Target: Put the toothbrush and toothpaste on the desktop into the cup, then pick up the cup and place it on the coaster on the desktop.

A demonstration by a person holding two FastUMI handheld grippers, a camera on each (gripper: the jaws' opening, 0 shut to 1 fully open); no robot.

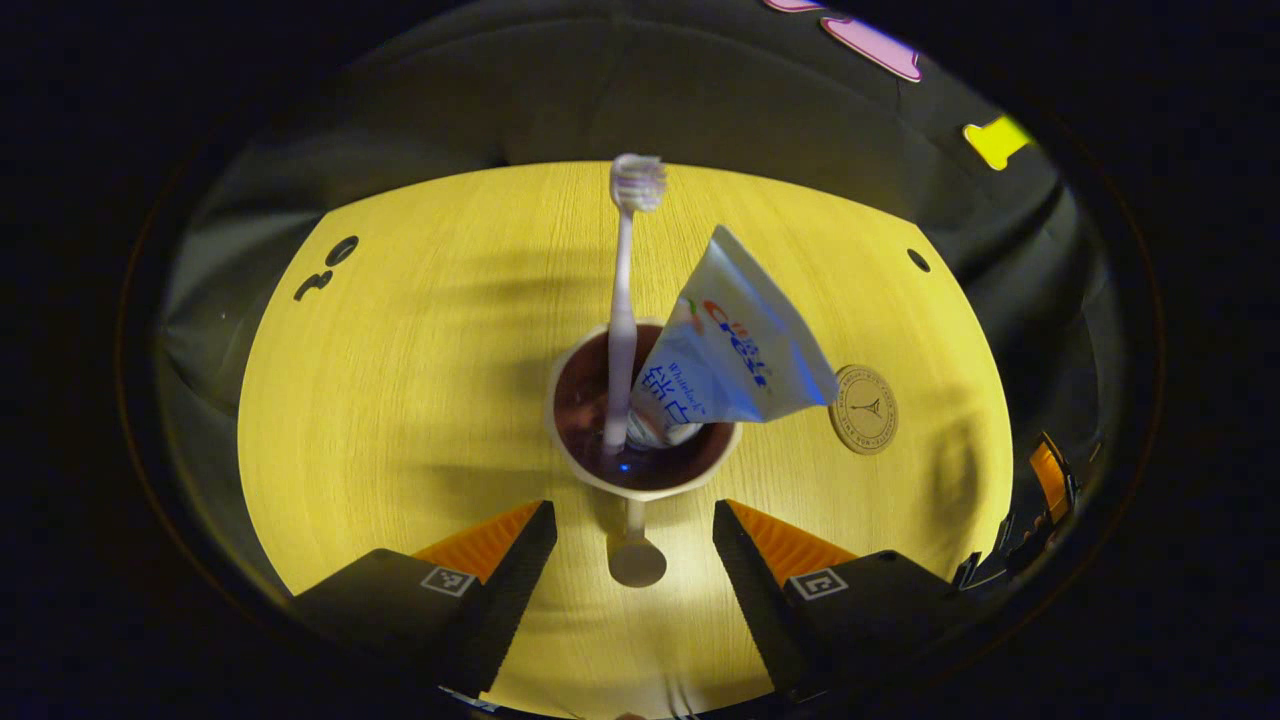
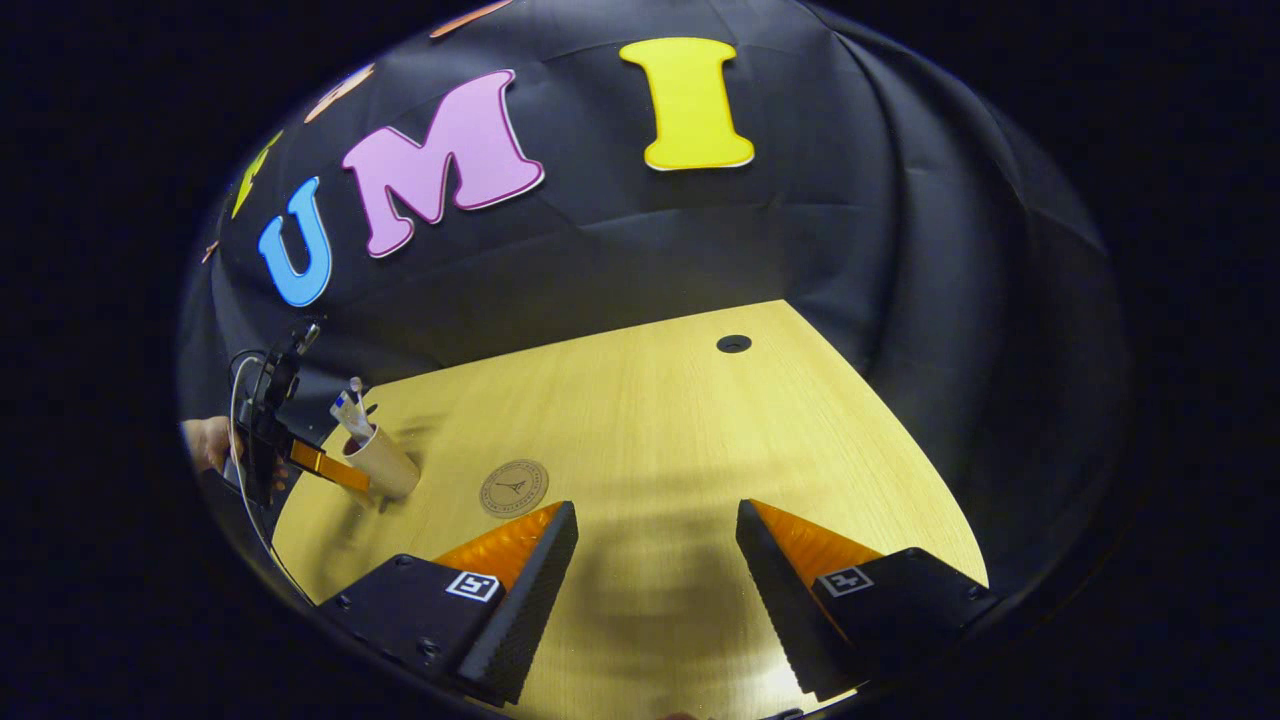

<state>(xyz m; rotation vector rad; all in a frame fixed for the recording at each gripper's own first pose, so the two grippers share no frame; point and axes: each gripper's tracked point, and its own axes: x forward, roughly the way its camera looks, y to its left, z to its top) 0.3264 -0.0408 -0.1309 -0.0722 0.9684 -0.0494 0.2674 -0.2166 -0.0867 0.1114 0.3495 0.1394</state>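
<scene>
- Pale yellow wood-grain desktop [image 1: 400, 400] under everything, with the black cloth wall [image 2: 850, 230] of the booth behind it.
- In the left gripper view, a cream-coloured cup [image 1: 640, 415] with a dark brownish inside sits right in front of the left gripper [image 1: 634, 560] – the cup is beyond the fingertips, not between them.
- The left gripper's jaws are spread wide and holding nothing; bare desktop shows in the gap between them.
- A white long-handled toothbrush [image 1: 626, 300] stands in the cup, bristle head up and leaning away from the camera.
- A white and blue toothpaste tube [image 1: 735, 345] is in the cup too, cap end down, flat crimped end sticking out and tilted to the right in this view.
- A round tan coaster [image 1: 864, 409] with a small tower emblem lies flat on the desktop just right of the cup, near it but not touching; the tube's corner overhangs toward it.
- The right gripper [image 2: 655, 555] hangs over open desktop, jaws wide apart, nothing in them.
- From the right gripper view, the cup is far off to the left with the other gripper close beside it, a hand [image 2: 208, 442] behind that, and the coaster between the cup and the right gripper's near finger.
</scene>
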